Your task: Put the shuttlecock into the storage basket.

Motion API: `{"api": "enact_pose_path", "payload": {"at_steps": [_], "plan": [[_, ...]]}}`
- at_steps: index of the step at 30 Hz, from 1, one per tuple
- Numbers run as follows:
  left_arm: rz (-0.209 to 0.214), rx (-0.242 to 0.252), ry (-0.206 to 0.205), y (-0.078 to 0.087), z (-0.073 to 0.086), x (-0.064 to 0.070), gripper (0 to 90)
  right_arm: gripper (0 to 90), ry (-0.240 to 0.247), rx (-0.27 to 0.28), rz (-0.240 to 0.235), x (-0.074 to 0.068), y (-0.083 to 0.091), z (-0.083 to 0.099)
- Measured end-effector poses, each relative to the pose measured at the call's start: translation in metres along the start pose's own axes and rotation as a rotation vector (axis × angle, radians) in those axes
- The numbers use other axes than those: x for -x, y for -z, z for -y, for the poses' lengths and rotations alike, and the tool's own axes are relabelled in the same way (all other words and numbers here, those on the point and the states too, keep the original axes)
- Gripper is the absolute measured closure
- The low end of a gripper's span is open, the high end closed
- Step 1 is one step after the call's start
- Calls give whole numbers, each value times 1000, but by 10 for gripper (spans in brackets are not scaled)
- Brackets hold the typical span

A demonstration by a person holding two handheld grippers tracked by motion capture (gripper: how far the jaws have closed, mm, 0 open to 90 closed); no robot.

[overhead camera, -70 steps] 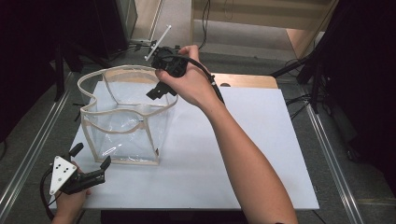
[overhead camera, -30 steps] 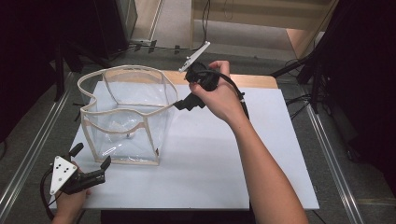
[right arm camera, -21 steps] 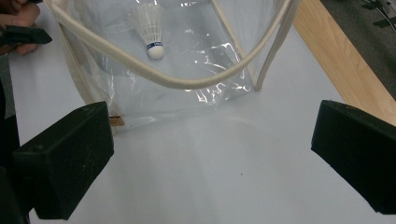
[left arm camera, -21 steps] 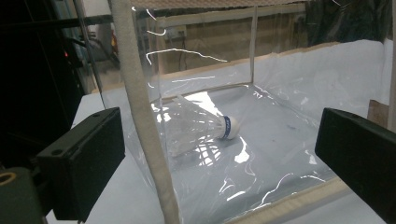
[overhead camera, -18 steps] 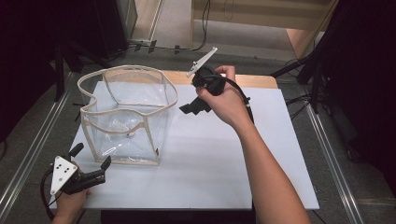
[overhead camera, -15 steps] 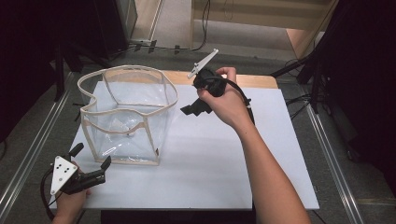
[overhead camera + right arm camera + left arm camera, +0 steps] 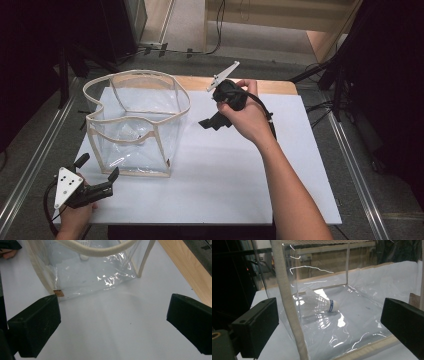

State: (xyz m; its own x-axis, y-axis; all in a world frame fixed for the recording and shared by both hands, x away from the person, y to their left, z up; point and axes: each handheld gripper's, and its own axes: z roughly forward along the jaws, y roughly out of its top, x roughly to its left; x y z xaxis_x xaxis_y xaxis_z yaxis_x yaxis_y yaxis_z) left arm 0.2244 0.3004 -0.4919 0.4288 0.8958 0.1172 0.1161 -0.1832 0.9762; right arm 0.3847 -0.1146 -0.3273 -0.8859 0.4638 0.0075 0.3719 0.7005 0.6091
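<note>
Shuttlecock [image 7: 320,305] on its side inside clear bag [image 7: 137,122] near counter's [image 7: 240,185] left edge, cork probably toward far-right corner. Left claw [image 7: 95,176] at near-left corner, wide open, empty, nearer. Right claw [image 7: 212,121] beside bag's right wall, wide open, empty.

Shuttlecock [image 7: 318,305] blurred behind glare on clear bag [image 7: 137,125] wall; too small to make out in high view. Top of shuttlecock cut off by upper edge in right gripper view. Left hand [image 7: 74,220] cut off at bottom edge.
</note>
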Motion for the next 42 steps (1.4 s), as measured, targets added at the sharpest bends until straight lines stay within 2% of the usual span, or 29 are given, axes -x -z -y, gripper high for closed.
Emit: {"api": "enact_pose_path", "payload": {"at_steps": [9,42], "plan": [[0,-1,-2,0,0,0,23,0,-9,-7,-1,0,-5,14],[-3,-1,-2,0,0,0,23,0,-39,19,8,0,-20,68]]}}
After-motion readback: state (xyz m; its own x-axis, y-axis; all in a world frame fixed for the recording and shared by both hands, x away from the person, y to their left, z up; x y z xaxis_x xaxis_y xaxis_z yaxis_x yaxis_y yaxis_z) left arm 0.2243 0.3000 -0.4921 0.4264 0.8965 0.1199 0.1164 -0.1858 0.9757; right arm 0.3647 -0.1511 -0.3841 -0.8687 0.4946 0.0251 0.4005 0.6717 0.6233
